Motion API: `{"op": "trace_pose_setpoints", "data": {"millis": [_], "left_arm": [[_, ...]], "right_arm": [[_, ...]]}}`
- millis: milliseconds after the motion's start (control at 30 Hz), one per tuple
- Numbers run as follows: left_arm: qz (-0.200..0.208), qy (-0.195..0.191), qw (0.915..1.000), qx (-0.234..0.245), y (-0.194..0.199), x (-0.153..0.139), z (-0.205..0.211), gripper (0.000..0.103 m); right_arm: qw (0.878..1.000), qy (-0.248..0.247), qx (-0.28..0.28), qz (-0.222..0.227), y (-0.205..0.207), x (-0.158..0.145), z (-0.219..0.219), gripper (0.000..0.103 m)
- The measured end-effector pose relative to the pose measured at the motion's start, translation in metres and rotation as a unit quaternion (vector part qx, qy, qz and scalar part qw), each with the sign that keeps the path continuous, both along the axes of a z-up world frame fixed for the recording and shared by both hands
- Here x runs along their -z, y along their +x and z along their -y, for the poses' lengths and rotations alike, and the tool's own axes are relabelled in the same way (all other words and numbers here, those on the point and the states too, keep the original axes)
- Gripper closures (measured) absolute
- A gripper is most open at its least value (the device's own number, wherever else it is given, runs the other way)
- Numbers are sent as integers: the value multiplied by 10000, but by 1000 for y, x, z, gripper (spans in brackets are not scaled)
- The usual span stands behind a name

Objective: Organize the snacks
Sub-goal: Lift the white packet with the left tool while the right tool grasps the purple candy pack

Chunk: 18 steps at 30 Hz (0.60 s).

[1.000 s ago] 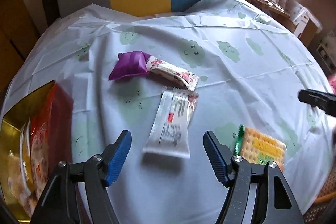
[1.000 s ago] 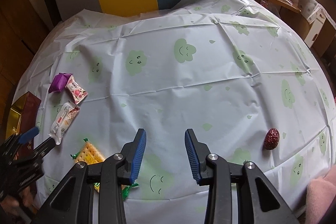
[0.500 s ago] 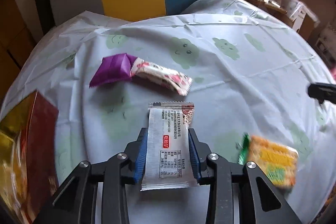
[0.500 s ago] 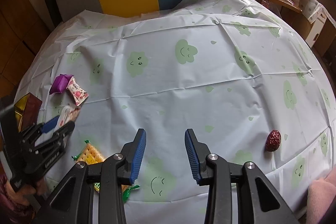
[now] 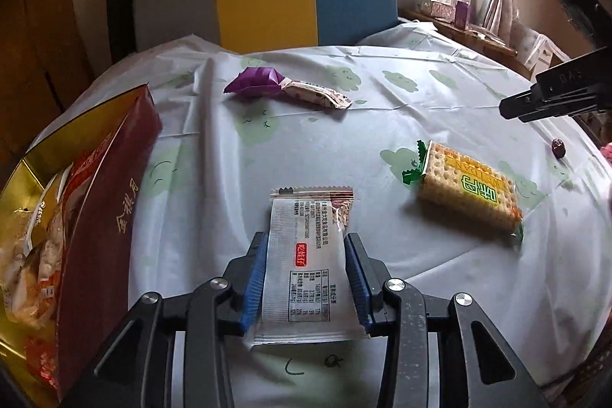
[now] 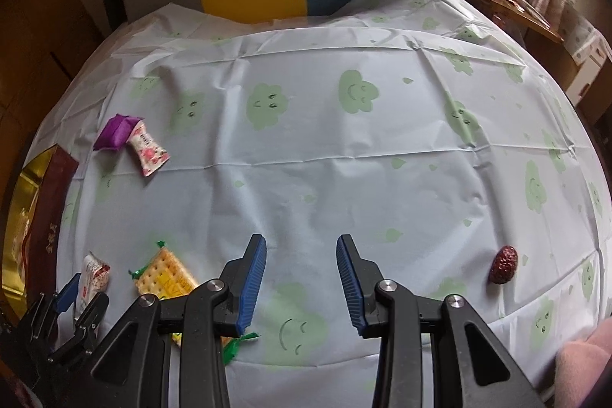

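Left wrist view: the left gripper (image 5: 306,278) is pinching a flat white foil snack packet (image 5: 306,255) between its blue pads, jaws easing slightly outward, having closed from wide open a second ago, and carrying it beside the open red-and-gold snack box (image 5: 95,201), already part filled. Right wrist view: the right gripper (image 6: 300,280) is hanging partly open, empty and unchanged, while the yellow cracker pack (image 6: 164,274), purple pouch (image 6: 114,132), pink-flowered wrapper (image 6: 149,151) and dark red date (image 6: 504,263) are still lying loose on the cloud-print tablecloth (image 6: 344,159).
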<state>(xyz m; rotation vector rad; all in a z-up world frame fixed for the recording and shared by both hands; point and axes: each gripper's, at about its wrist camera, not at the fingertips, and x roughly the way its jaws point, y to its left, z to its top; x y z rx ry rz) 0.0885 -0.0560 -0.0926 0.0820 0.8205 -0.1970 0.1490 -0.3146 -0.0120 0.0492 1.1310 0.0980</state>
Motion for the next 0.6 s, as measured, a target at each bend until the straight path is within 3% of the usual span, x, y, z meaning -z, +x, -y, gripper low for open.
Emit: {"op": "trace_pose_setpoints", "data": {"millis": [333, 600], "left_arm": [[310, -88, 9995, 13, -7, 3, -3, 61], [339, -290, 9990, 10, -8, 4, -8, 61]], "right_arm": [[9924, 865, -760, -422, -3, 6, -37, 64], [9790, 1350, -1417, -566, 40, -9, -128, 64]]}}
